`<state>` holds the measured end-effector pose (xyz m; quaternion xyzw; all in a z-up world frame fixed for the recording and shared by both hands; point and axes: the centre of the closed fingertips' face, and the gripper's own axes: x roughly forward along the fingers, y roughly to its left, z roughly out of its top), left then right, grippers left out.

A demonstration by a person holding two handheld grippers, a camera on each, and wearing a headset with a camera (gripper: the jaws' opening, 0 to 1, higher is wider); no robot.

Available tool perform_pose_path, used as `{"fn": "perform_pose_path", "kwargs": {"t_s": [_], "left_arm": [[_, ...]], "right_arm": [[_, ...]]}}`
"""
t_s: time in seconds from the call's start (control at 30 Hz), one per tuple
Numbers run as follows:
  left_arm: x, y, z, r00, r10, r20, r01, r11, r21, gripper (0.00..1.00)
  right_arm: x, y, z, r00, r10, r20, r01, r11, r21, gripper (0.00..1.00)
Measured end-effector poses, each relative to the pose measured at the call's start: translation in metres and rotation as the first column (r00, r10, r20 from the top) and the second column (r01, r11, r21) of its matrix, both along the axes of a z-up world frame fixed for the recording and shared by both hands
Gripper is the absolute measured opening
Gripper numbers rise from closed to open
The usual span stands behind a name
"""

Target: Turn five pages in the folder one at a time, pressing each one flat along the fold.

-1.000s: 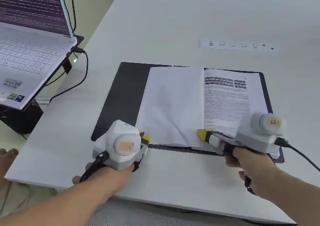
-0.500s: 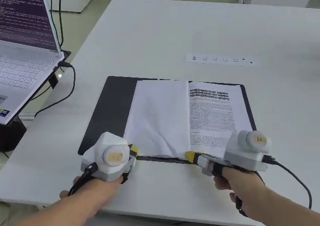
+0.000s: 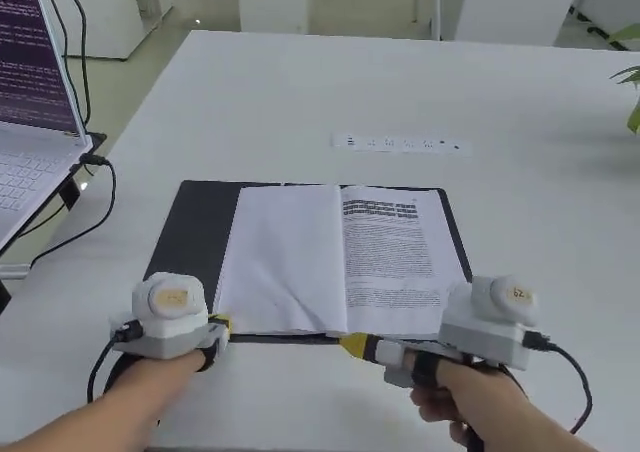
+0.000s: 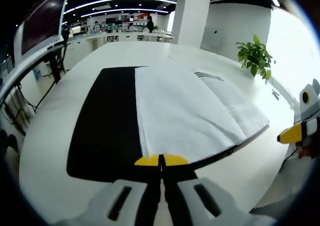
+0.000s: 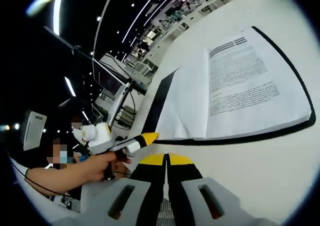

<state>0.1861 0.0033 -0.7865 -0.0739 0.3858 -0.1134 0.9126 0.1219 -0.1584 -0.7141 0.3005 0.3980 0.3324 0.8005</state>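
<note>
The folder (image 3: 188, 234) lies open on the white table, with its black cover bare at the left, a blank white page (image 3: 285, 257) left of the fold and a printed page (image 3: 395, 252) right of it. My left gripper (image 3: 220, 324) is shut with nothing held, its yellow tips at the folder's near edge by the blank page's corner (image 4: 161, 160). My right gripper (image 3: 352, 345) is shut and empty too, just off the near edge below the fold (image 5: 166, 159). In each gripper view the other gripper shows, the right gripper (image 4: 295, 133) and the left gripper (image 5: 142, 138).
A laptop (image 3: 30, 102) stands at the far left with a black cable (image 3: 85, 222) trailing onto the table. A white power strip (image 3: 400, 144) lies beyond the folder. A plant (image 3: 632, 92) is at the right edge. The table's front edge runs just under my hands.
The camera has tilted up, so the whole picture has shifted. The right gripper's tip has drawn back from the foot of the fold to just off the folder's near edge.
</note>
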Motion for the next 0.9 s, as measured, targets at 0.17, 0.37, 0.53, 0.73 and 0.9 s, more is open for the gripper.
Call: {"fn": "perform_pose_path", "kwargs": {"t_s": [0.17, 0.37, 0.53, 0.73, 0.9], "left_arm": [[-0.007, -0.008, 0.042, 0.993, -0.071, 0.092, 0.072, 0.997, -0.006, 0.00], [-0.021, -0.007, 0.091, 0.972, -0.098, 0.213, 0.100, 0.995, -0.001, 0.05], [-0.041, -0.005, 0.119, 0.963, -0.069, 0.259, 0.078, 0.997, -0.022, 0.44], [-0.056, -0.003, 0.133, 0.946, -0.084, 0.313, 0.079, 0.997, 0.028, 0.67], [-0.063, 0.000, 0.135, 0.937, -0.083, 0.339, 0.064, 0.996, 0.067, 0.90]], "right_arm": [[-0.004, -0.028, 0.030, 0.990, -0.023, 0.141, 0.032, 0.997, -0.066, 0.00], [0.005, -0.089, 0.060, 0.946, -0.140, 0.293, 0.193, 0.968, -0.160, 0.13], [0.013, -0.132, 0.074, 0.903, -0.209, 0.376, 0.301, 0.931, -0.207, 0.44], [0.013, -0.157, 0.078, 0.867, -0.243, 0.436, 0.378, 0.889, -0.258, 0.72], [0.010, -0.164, 0.073, 0.842, -0.246, 0.479, 0.410, 0.870, -0.274, 0.92]]}}
